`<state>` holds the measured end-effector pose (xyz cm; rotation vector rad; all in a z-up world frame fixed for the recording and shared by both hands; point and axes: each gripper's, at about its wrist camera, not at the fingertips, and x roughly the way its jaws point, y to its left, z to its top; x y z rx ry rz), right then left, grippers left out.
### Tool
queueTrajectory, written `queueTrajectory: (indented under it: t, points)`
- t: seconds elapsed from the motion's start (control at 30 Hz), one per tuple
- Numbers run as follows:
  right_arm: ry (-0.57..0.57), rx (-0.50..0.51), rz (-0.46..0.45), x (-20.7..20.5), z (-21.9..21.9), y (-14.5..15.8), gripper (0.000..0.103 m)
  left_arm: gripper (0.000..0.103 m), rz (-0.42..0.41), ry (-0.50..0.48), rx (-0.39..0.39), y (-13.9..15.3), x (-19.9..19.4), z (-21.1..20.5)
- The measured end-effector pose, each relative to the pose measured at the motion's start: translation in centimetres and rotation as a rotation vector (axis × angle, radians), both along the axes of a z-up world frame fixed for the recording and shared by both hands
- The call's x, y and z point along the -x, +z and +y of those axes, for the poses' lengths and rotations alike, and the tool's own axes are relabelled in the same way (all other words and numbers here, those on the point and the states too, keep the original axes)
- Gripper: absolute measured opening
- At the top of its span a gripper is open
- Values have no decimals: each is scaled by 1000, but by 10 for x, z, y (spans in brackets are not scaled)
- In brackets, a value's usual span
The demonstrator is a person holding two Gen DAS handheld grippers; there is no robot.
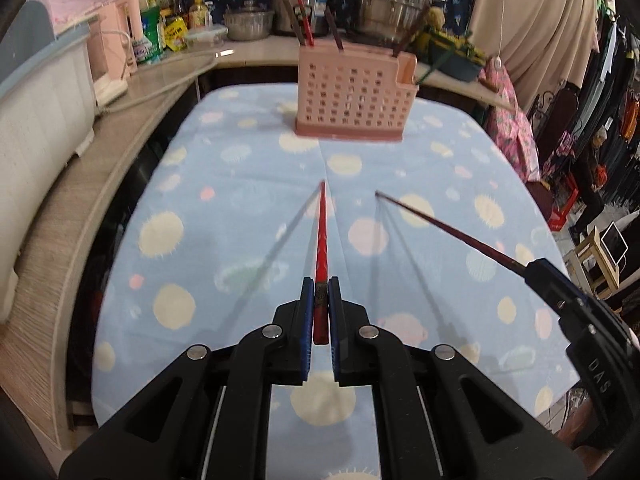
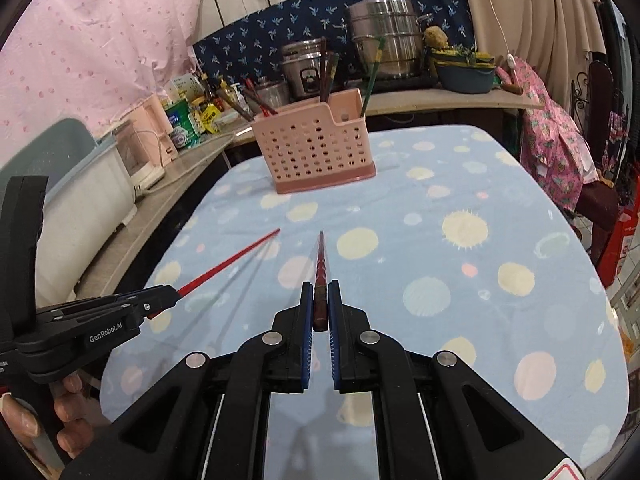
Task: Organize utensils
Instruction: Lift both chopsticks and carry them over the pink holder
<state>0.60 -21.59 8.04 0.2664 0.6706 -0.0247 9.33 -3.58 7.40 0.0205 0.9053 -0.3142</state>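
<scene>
Above the dotted worktop (image 1: 240, 184), each tool pinches one chopstick, left tool (image 1: 320, 300) red chopstick (image 1: 322, 232), right tool (image 2: 320, 300) dark chopstick (image 2: 321, 260), whose long tips could snag the pink holder (image 2: 320, 148) rim.

A table covered by a pale blue cloth (image 2: 440, 184) with cream, pink and blue dots carries a pink perforated utensil caddy (image 2: 316, 148) standing upright near its far edge, chopsticks inside
</scene>
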Motion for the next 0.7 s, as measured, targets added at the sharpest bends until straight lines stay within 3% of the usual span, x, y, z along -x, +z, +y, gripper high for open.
queueTrajectory:
  t: [0.3, 0.7]
  points:
    - [-17, -24, -147, -33, -15, 62, 7, 7, -120, 39, 50, 56, -34, 9]
    - [-22, -34, -212, -82, -25, 96, 7, 7, -193, 30, 116, 110, -85, 3]
